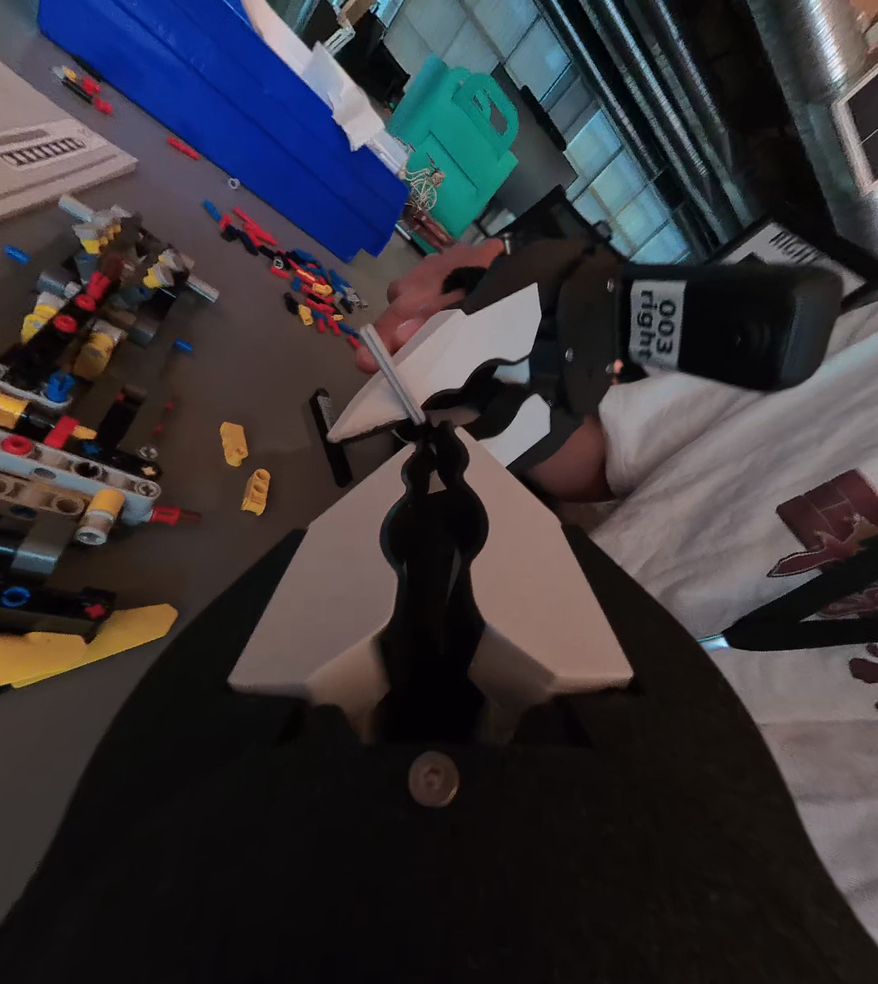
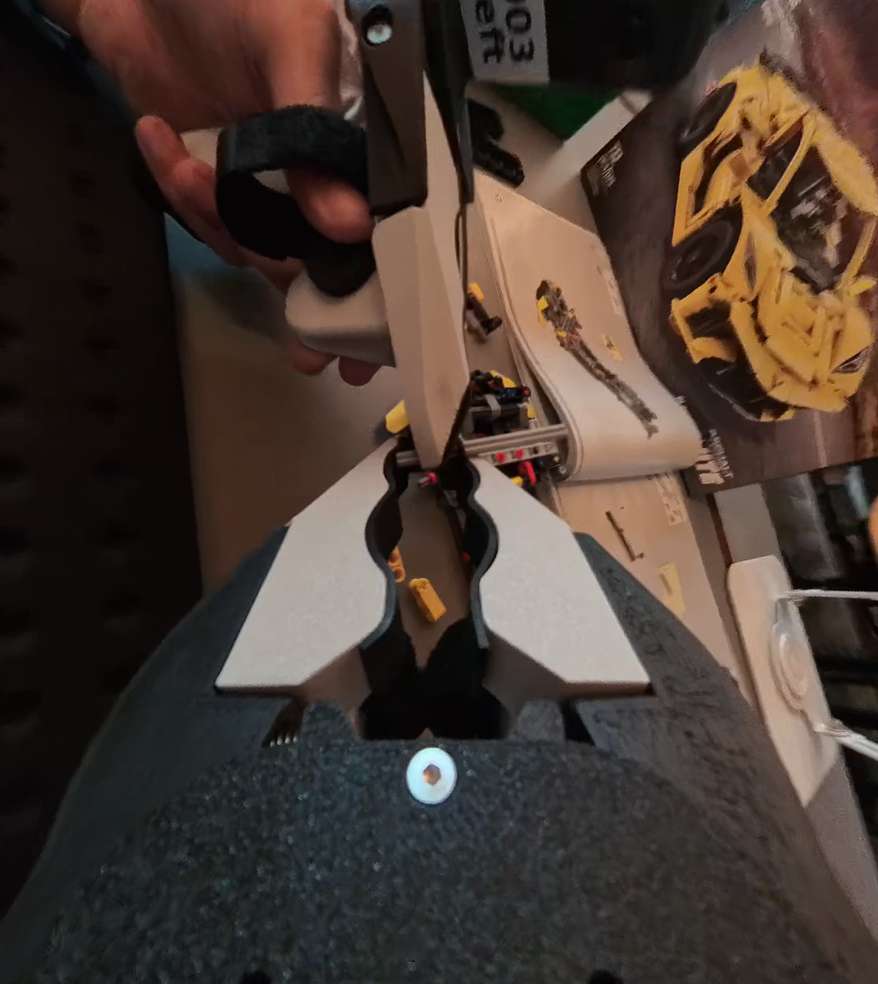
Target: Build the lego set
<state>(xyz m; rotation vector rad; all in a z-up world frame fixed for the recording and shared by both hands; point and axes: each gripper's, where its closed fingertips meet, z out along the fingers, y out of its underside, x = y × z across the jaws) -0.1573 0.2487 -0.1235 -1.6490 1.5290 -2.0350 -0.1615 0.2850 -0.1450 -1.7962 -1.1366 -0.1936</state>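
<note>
My left gripper [image 1: 428, 432] is shut, and a small black piece seems pinched at its tips, though it is hard to make out. My right gripper [image 2: 428, 462] is shut on a thin grey axle [image 1: 391, 372], which crosses its tips in the right wrist view [image 2: 408, 457]. The two grippers meet tip to tip in the air above the table, with the axle's end touching the left tips. The right gripper [image 1: 442, 415] comes in from the right in the left wrist view. The left gripper [image 2: 434, 450] comes down from the top in the right wrist view. The partly built chassis [image 1: 42, 426] lies on the left.
Two yellow connectors [image 1: 234, 442] and a black beam [image 1: 330, 436] lie on the grey table. A pile of loose small pieces [image 1: 314, 287] is behind them, with a blue box [image 1: 223, 106] and an open instruction booklet [image 2: 585, 341]. The set's box [image 2: 761, 266] shows a yellow car. A person's white shirt [image 1: 745, 479] is close on the right. My left and right fingertips are right by each other.
</note>
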